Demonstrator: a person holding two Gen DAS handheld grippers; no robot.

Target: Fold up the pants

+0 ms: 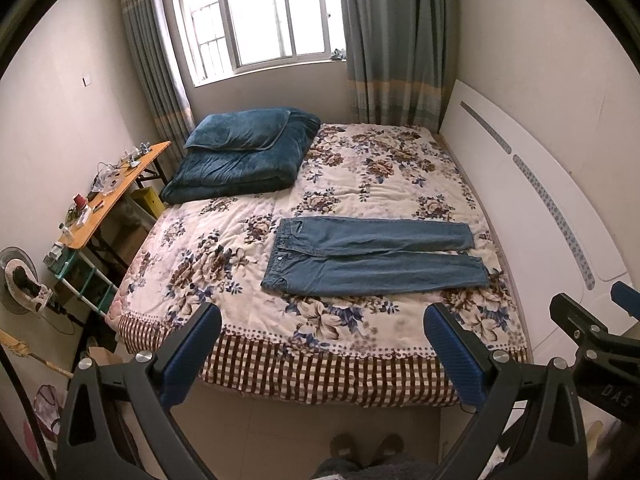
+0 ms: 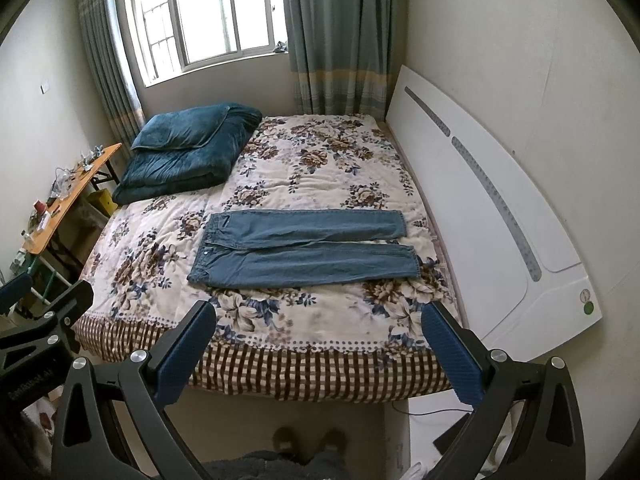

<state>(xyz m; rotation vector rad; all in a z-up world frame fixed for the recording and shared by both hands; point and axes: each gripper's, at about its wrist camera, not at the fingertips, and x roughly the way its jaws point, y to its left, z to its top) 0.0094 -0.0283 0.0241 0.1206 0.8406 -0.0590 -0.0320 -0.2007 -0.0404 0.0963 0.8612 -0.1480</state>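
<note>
Blue jeans [image 1: 372, 258] lie flat and unfolded on the floral bedspread [image 1: 224, 240], waistband to the left, both legs stretched right toward the headboard. The right wrist view shows the same jeans [image 2: 304, 246] spread out near the bed's middle. My left gripper [image 1: 322, 320] is open, held back over the foot edge of the bed, well short of the jeans, with nothing between its blue pads. My right gripper [image 2: 318, 318] is open too, empty, hovering at the same edge. Each gripper shows at the side of the other's view.
A folded teal blanket with a pillow [image 1: 244, 152] sits at the bed's far left corner. A white headboard [image 1: 540, 200] runs along the right. A cluttered wooden side table [image 1: 100, 200] and a fan [image 1: 22, 280] stand left. The person's slippered feet [image 1: 366, 446] are on the floor below.
</note>
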